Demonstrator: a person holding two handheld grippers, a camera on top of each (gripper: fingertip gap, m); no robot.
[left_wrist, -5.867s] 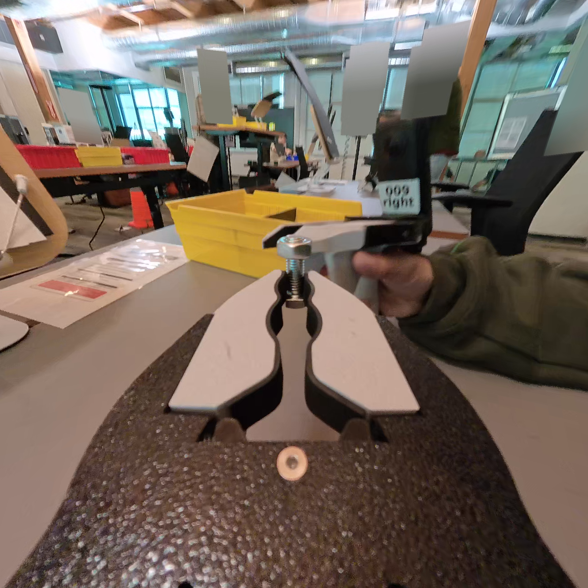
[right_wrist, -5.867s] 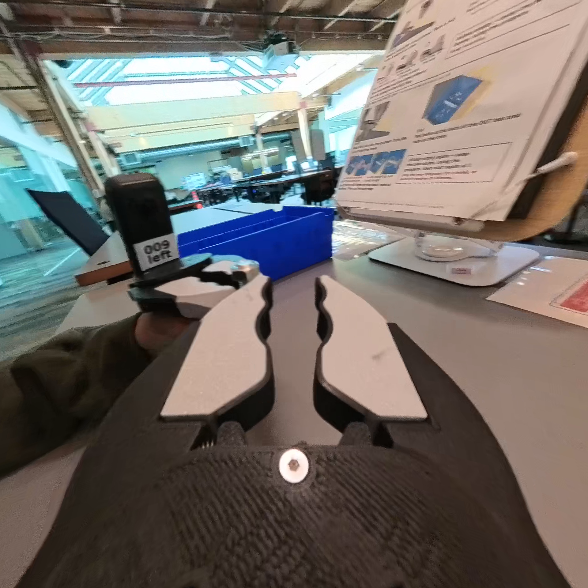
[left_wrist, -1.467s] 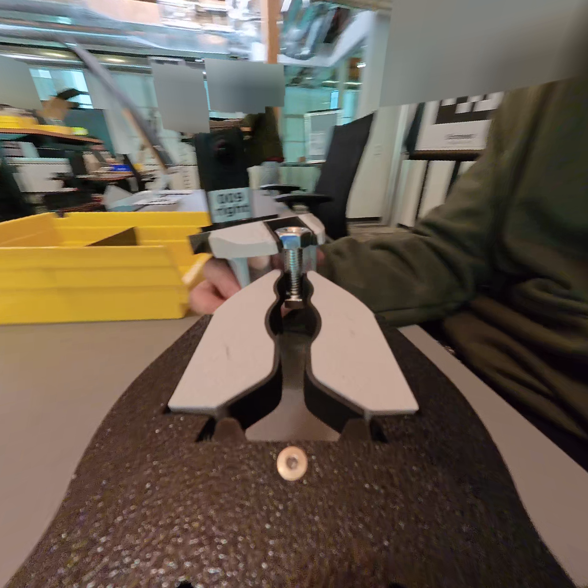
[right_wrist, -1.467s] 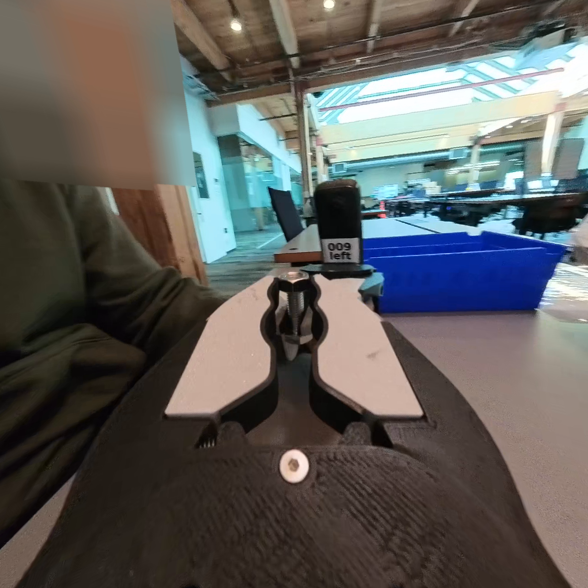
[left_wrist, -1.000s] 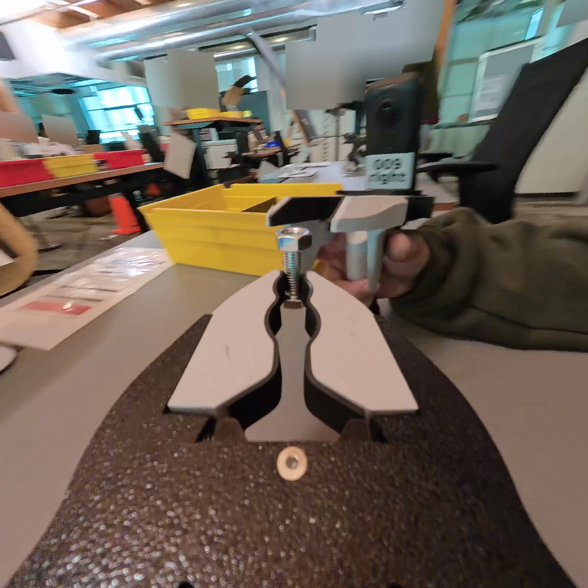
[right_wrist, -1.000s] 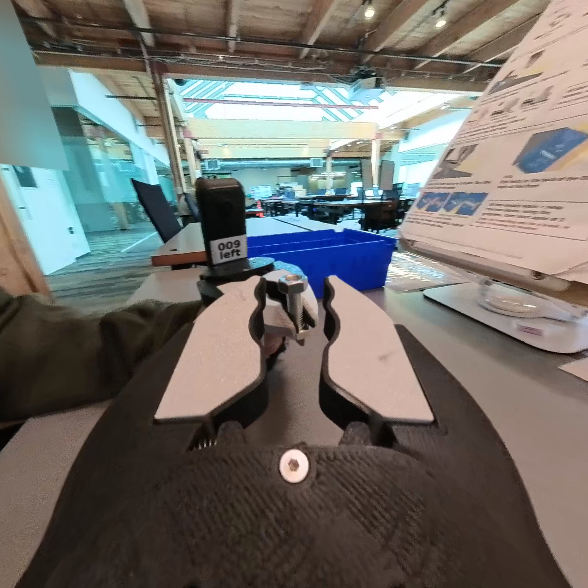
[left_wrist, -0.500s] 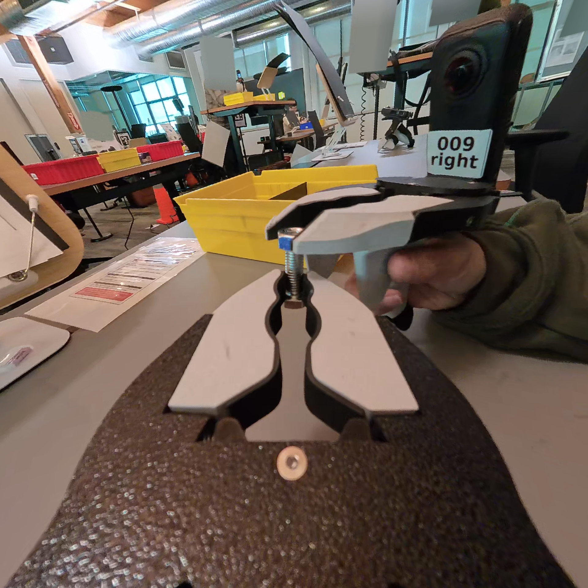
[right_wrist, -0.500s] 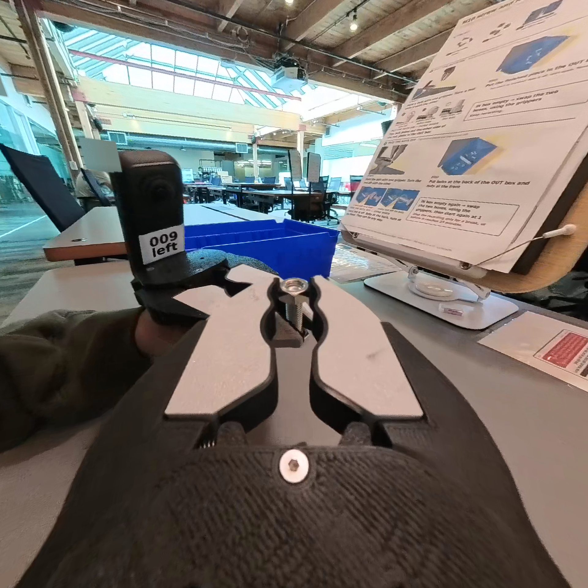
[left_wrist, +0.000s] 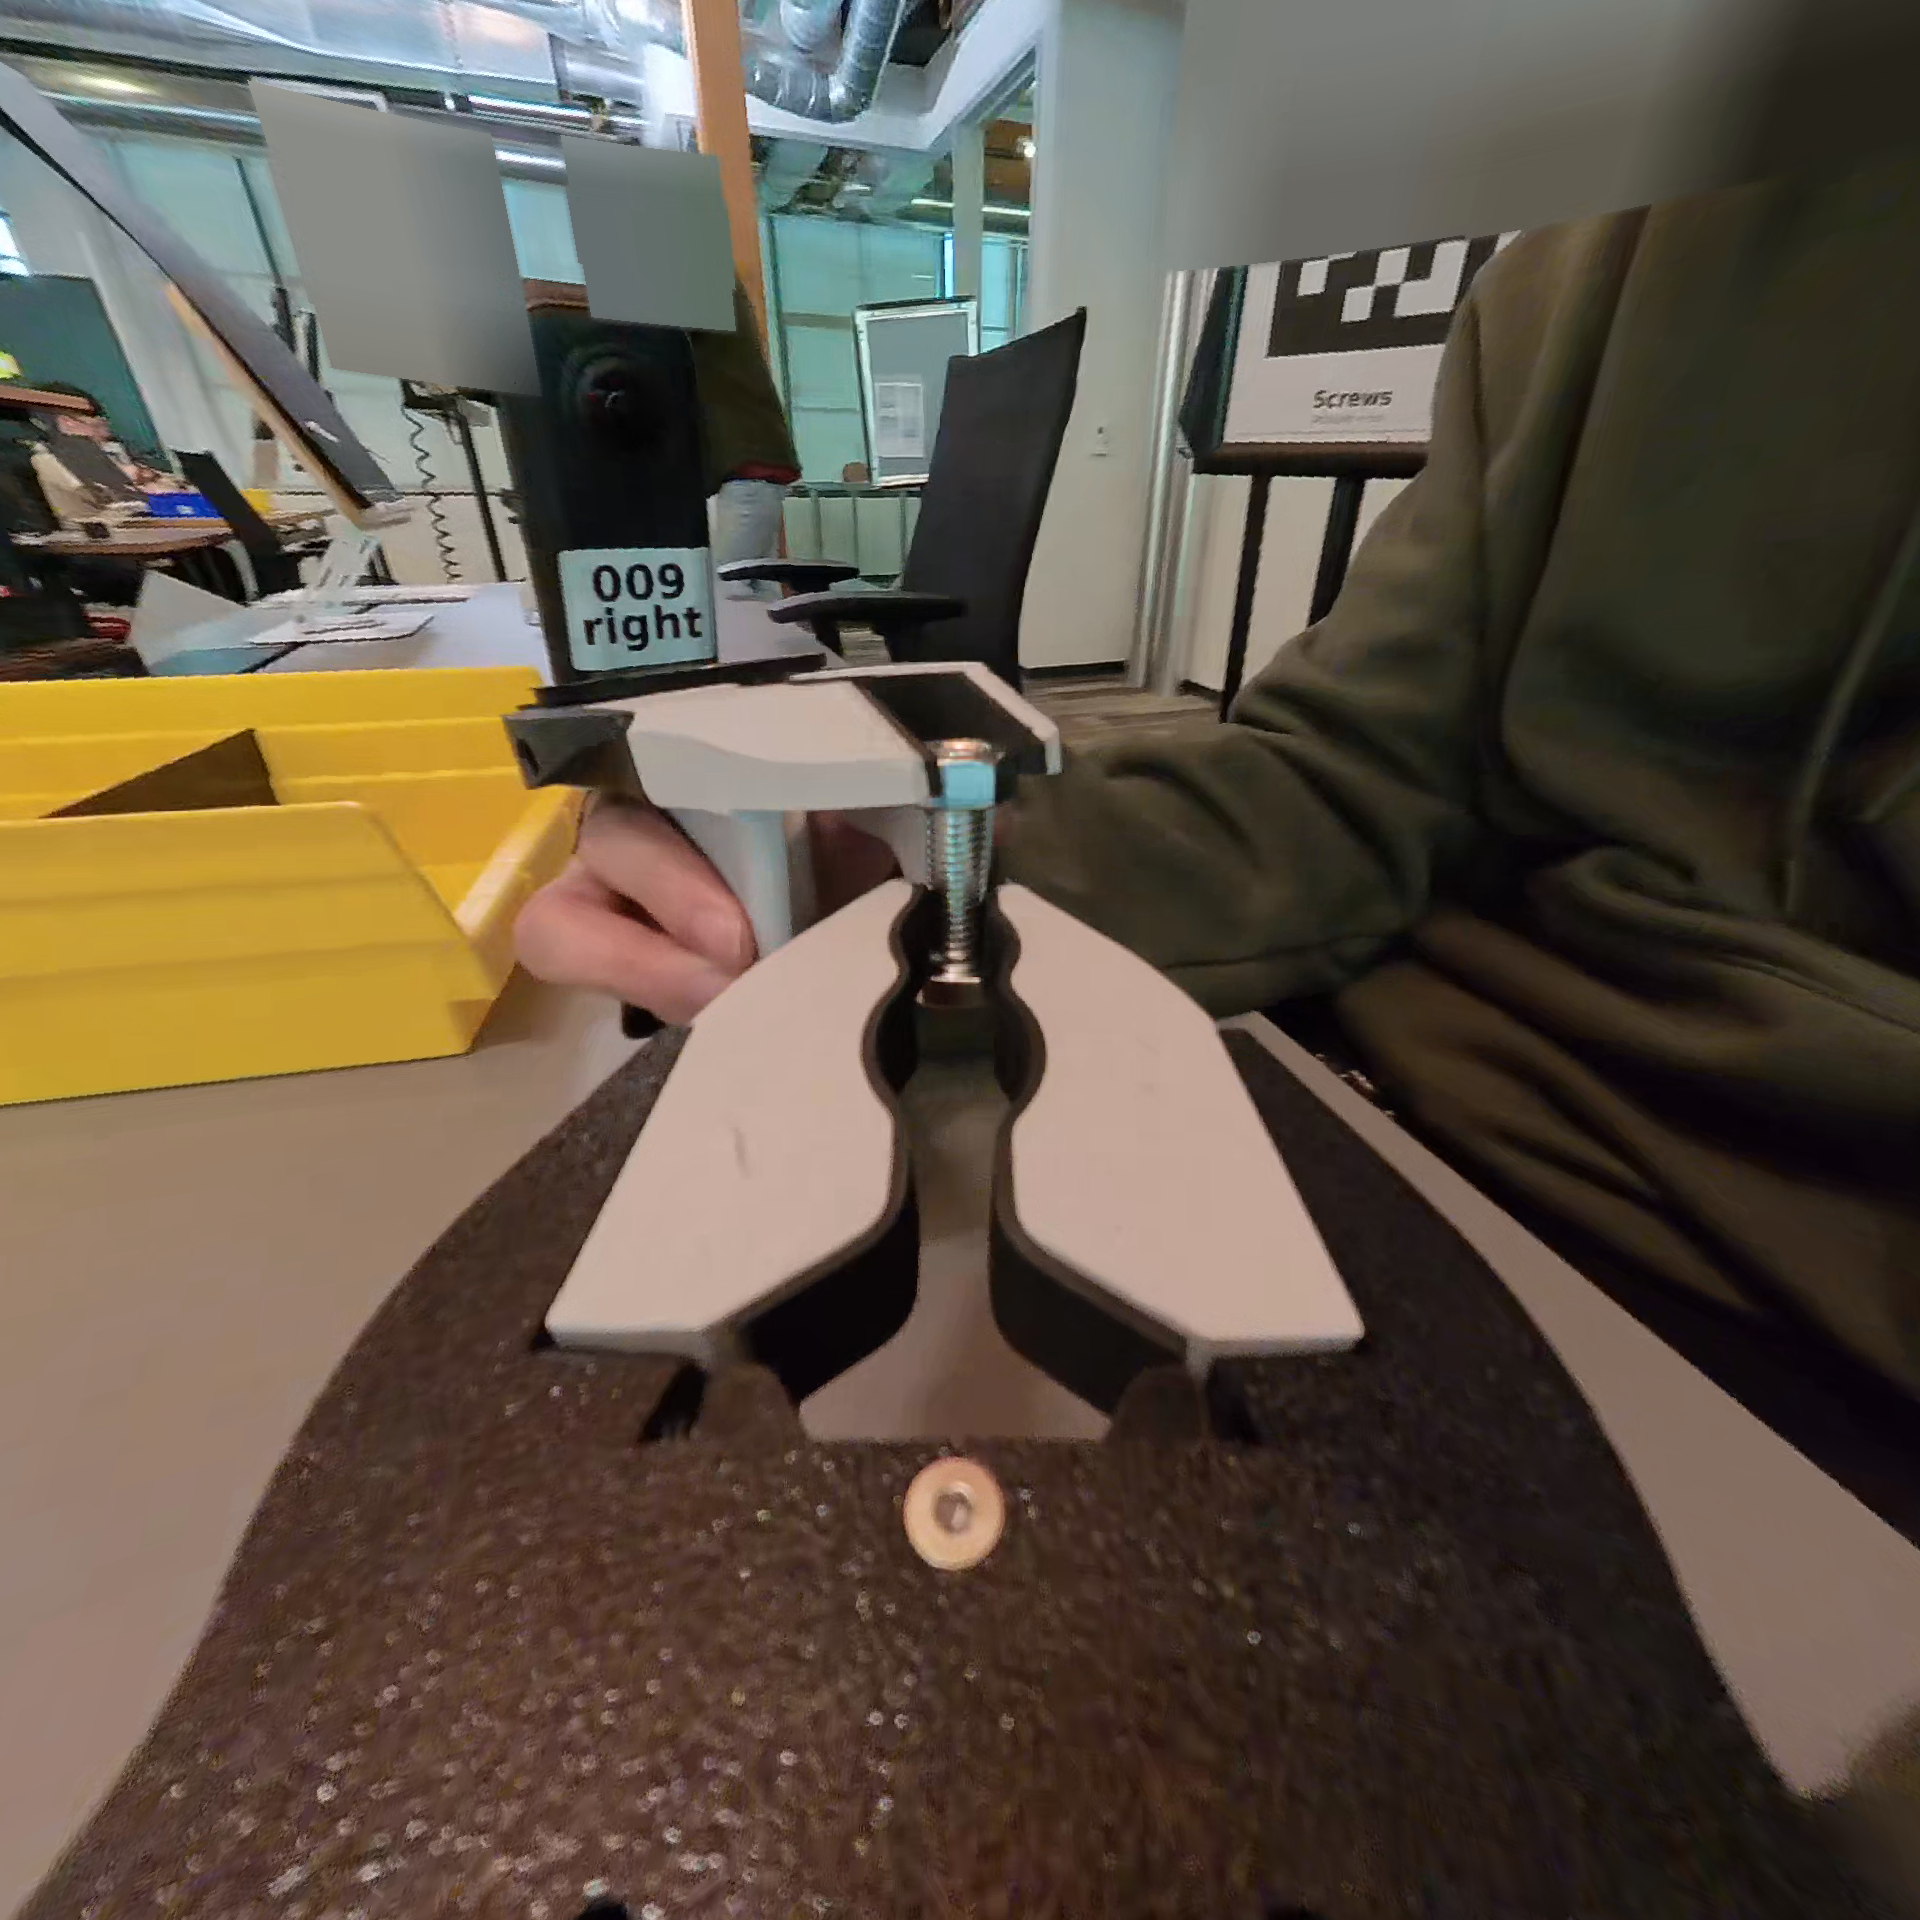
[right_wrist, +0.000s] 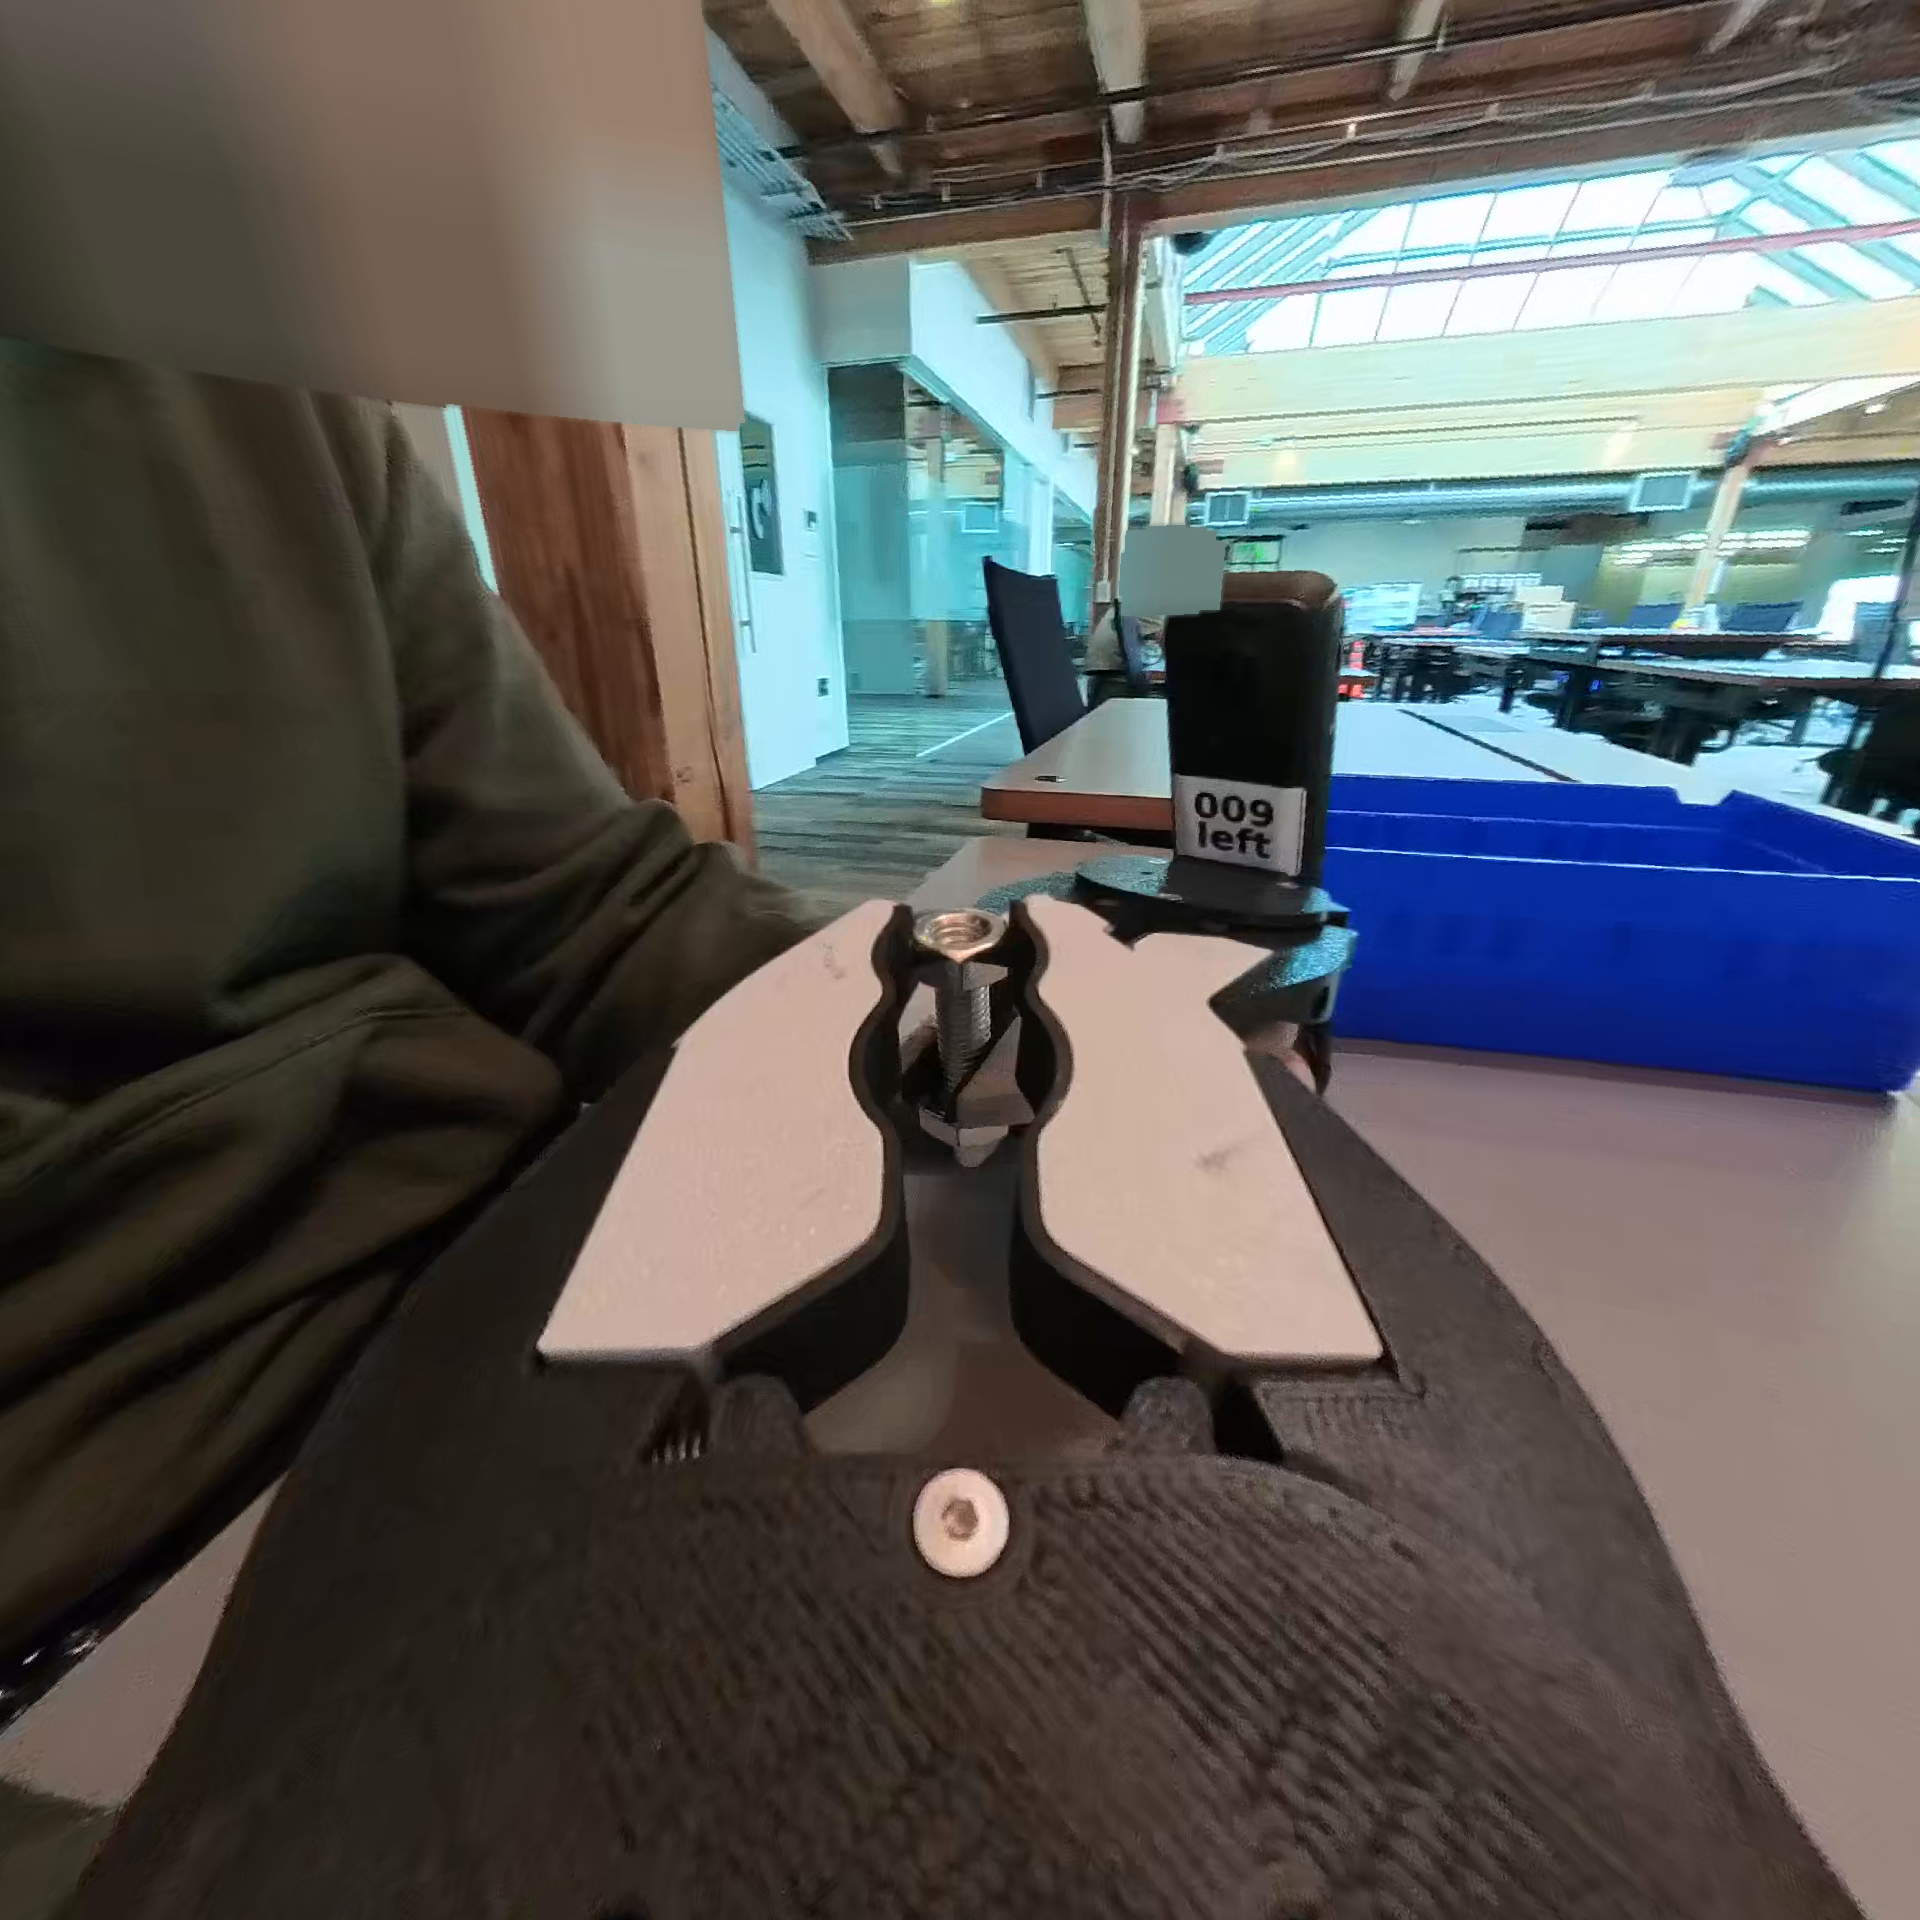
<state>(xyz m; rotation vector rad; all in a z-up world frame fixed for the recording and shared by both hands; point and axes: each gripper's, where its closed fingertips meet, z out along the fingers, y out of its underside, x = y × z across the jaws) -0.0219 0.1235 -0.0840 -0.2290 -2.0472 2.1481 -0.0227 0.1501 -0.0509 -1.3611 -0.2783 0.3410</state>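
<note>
Bolt upright, silver, hex head at 12 o'clock, nut on lower threads. Pinched at both ends: left gripper clamped on the nut end, right gripper clamped on the hex head. In the right wrist view, bolt standing in the notch between the grey fingers, nut below, held over the table edge nearest the person.

Right gripper seen from the left wrist view at 12 o'clock, reaching in from 10 o'clock, with a hand around its grip. Left gripper body seen from the right wrist view at 1 o'clock.

Yellow bin at 9 o'clock in the left wrist view, its near corner just beside the hand. Blue bin at 3 o'clock in the right wrist view, its near wall just behind the left gripper body. Green sleeve at 3 o'clock, close to the bolt. Grey table bare at 8 o'clock; bare again at 4 o'clock in the right wrist view.
</note>
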